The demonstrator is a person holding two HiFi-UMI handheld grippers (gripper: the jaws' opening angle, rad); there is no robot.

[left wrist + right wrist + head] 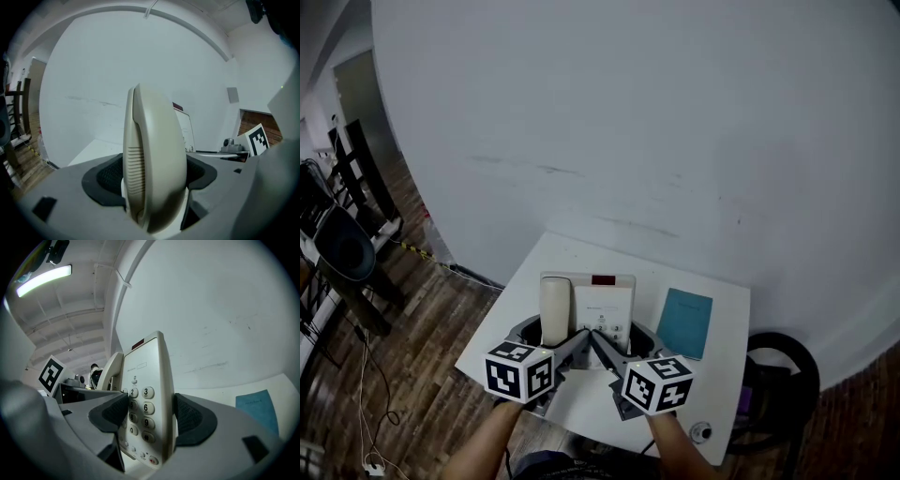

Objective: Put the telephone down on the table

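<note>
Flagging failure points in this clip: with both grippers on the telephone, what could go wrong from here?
The left gripper is shut on the handset, which may only rest in its cradle and could slip loose. The blue booklet lies close beside the telephone; a set-down drifting right might land on it.

Telephone partly hidden
Left gripper and right gripper cover its near edge; blue booklet print too small.

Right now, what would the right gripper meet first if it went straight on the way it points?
The right gripper is shut on the telephone; carrying it onward, the white wall seems next, though depth is unclear.
</note>
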